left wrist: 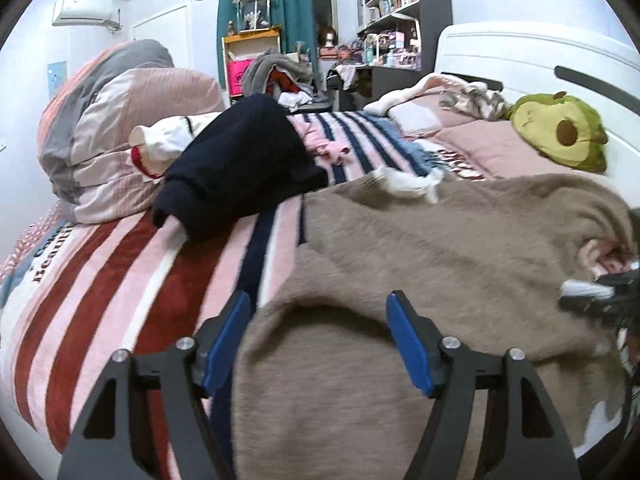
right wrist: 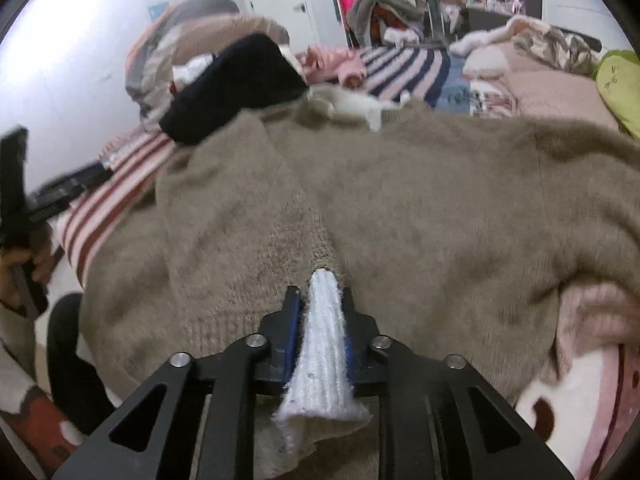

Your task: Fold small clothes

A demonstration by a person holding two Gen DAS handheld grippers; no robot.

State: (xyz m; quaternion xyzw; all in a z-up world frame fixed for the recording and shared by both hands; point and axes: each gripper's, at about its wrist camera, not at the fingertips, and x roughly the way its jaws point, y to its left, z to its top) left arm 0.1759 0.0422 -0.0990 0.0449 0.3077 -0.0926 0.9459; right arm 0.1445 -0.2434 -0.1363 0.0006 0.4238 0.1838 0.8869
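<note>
Right wrist view is showing the right gripper (right wrist: 320, 320) clamping its jaws together on the white ribbed cuff (right wrist: 322, 356) of a taupe fuzzy sweater (right wrist: 400, 200), the cuff sticking up between the blue pads and trailing back toward the camera. The sweater is lying spread over a striped blanket (right wrist: 120, 168) on the bed, its body stretching away from this gripper toward the white collar (right wrist: 352, 106) at the far edge, so its long axis is running roughly straight ahead of the tongs. A dark navy garment (right wrist: 236, 88) is sitting beyond the sweater's left shoulder, touching or just beside it, with a pink garment (right wrist: 336, 64) farther back.

Left wrist view is showing the left gripper (left wrist: 320, 336) standing with its jaws wide apart and nothing pinched, a rounded fold of the sweater bulging up between the blue fingers (left wrist: 412, 344). From this side the sweater is spreading ahead and to the right, and the right gripper with the white cuff is appearing at the far right edge. A green avocado plush (left wrist: 560, 132) is resting near the headboard, well apart from the work.

Judging by this, the right hand is already controlling the sleeve, while the left is the nearer one to the sweater's left side and hem. The coming fold is likely turning on carrying the cuff across the body, leftward or forward along that axis.
</note>
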